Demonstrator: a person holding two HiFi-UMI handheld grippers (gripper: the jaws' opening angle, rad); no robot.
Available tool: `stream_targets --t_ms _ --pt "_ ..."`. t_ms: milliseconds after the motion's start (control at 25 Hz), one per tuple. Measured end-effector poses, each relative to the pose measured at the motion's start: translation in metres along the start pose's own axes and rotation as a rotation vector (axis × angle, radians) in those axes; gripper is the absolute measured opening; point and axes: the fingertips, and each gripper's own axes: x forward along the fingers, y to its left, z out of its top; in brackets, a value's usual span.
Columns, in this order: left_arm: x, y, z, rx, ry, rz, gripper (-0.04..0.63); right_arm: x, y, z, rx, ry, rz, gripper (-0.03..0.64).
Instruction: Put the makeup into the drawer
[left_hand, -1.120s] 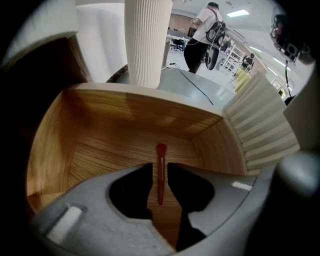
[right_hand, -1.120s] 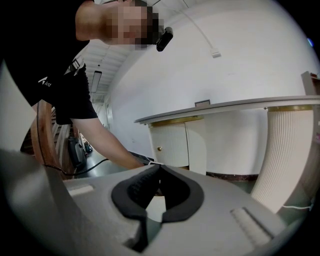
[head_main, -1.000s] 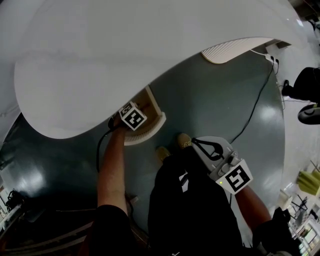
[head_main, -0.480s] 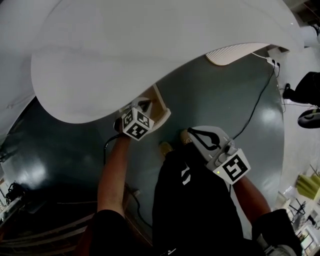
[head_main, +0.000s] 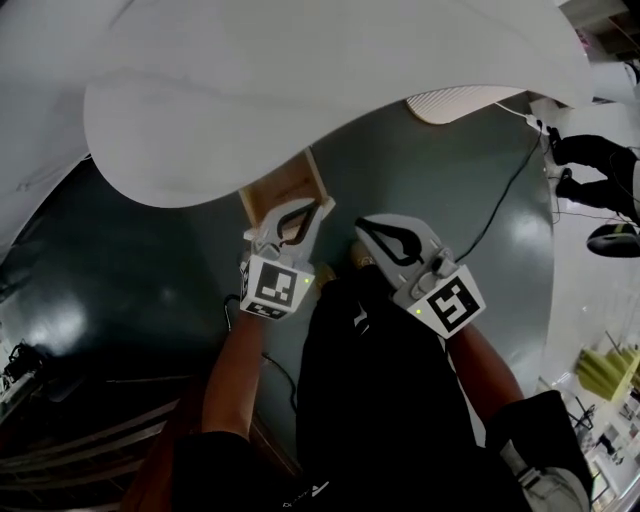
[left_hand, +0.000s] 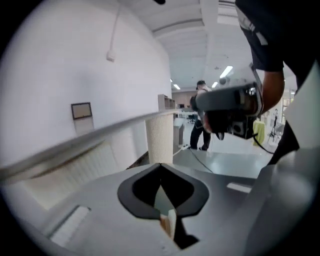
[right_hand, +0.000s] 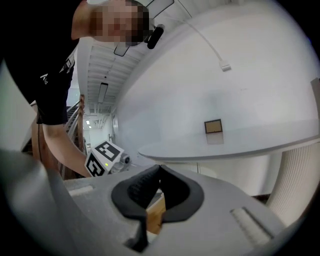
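An open wooden drawer (head_main: 284, 190) sticks out from under the edge of the white round table (head_main: 300, 90) in the head view. No makeup shows in any view. My left gripper (head_main: 319, 206) is just in front of the drawer, its jaws pointing at the drawer's right corner, shut on nothing; in the left gripper view its tips (left_hand: 160, 165) meet. My right gripper (head_main: 359, 223) hangs beside it to the right, above the floor, also shut and empty. Its tips (right_hand: 159, 167) touch in the right gripper view, with a piece of the wooden drawer (right_hand: 156, 214) showing below them.
A ribbed white table pedestal (head_main: 460, 103) (left_hand: 160, 137) stands at the back right. A black cable (head_main: 510, 205) runs across the dark green floor (head_main: 440, 180). The person's dark clothing (head_main: 380, 400) fills the lower middle. Another person (left_hand: 202, 117) stands far off.
My left gripper has pulled back out from under the table edge toward the person's body. The right gripper has moved up and left, closer to it. More of the drawer's wood now shows.
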Motion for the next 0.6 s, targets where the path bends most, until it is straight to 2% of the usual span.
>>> stream_targets --t_ms 120,200,240,320,360,600 --pt "-0.037 -0.005 0.063 -0.029 -0.184 0.04 0.011 -0.004 0.007 0.029 -0.002 -0.032 0.015 0.003" --pt "-0.061 -0.008 0.096 -0.04 -0.27 0.063 0.011 -0.007 0.014 0.048 -0.003 -0.053 0.028 0.003" --pt "-0.071 -0.009 0.11 -0.073 -0.305 0.082 0.011 -0.008 0.018 0.056 -0.006 -0.061 0.037 0.003" --pt "-0.091 -0.007 0.133 -0.168 -0.365 0.128 0.011 -0.01 0.025 0.073 -0.011 -0.079 0.057 0.003" --pt "-0.101 -0.006 0.144 -0.192 -0.385 0.146 0.011 -0.011 0.029 0.082 -0.01 -0.088 0.065 0.003" --pt "-0.157 -0.001 0.212 -0.198 -0.502 0.232 0.011 -0.027 0.046 0.141 0.005 -0.165 0.096 0.003"
